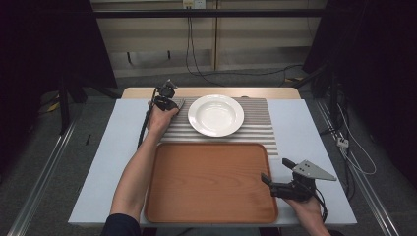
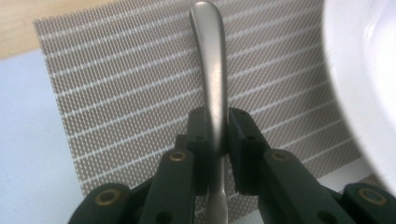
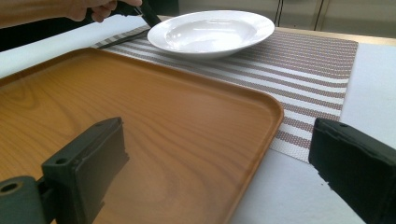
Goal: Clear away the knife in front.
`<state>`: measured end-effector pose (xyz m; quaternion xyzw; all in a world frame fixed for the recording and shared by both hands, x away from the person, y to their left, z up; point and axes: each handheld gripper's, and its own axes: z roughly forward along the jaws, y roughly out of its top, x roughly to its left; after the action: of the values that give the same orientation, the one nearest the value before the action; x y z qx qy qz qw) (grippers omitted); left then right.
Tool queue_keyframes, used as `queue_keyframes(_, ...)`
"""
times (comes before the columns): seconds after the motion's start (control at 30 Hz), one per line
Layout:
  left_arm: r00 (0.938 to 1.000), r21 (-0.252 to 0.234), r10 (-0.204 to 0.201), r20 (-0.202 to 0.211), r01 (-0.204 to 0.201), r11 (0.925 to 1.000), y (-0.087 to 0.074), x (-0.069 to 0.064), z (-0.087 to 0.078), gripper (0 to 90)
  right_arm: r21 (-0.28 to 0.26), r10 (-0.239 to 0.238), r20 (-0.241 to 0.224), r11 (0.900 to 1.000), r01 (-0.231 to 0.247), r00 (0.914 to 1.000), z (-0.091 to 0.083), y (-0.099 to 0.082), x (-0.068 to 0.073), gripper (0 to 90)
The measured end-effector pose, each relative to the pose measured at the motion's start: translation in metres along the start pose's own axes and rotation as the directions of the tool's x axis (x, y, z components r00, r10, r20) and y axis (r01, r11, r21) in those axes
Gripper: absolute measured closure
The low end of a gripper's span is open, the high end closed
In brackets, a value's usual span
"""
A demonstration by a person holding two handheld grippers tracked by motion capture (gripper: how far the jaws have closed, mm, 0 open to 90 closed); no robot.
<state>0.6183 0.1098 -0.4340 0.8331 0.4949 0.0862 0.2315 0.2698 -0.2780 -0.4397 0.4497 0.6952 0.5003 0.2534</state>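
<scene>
My left gripper (image 1: 169, 101) (image 2: 217, 126) is shut on the handle of a piece of metal cutlery (image 2: 210, 60) (image 1: 180, 103). The rounded handle end points away over the striped placemat (image 2: 116, 93); its working end is hidden under the jaws. It sits just left of the empty white plate (image 1: 216, 115) (image 2: 369, 84). My right gripper (image 1: 275, 169) (image 3: 219, 135) stands open with nothing between its jaws, at the right front corner of the wooden tray (image 1: 211, 182) (image 3: 116, 93).
The placemat (image 1: 255, 123) (image 3: 303, 60) lies behind the tray, with the plate (image 3: 210, 32) in its middle. The person's left hand (image 3: 88, 7) reaches in beside the plate. White table surface (image 1: 305, 128) runs along both sides.
</scene>
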Motion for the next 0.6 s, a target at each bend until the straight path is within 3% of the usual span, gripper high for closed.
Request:
queue_keyframes(0.3, 0.9998, 0.014, -0.005, 0.020, 0.005, 0.9999, -0.0024, 0.0030, 0.0002, 78.8, -0.003, 0.002, 0.005, 1.0000, -0.002, 1.0000, -0.0014, -0.0006, -0.0003, 4.0)
queue_keyframes(0.43, 0.9999, 0.023, 0.013, -0.006, -0.013, 0.9997, -0.0006, -0.0004, 0.0006, 80.0, -0.003, 0.003, 0.007, 1.0000, -0.003, 1.0000, -0.0021, -0.0008, -0.0002, 4.0)
queue_keyframes(0.6, 0.9999, 0.025, 0.015, -0.005, -0.015, 0.9996, -0.0005, -0.0005, 0.0002, 80.2, -0.005, 0.002, 0.006, 1.0000, -0.002, 1.0000, -0.0022, -0.0006, -0.0001, 4.1)
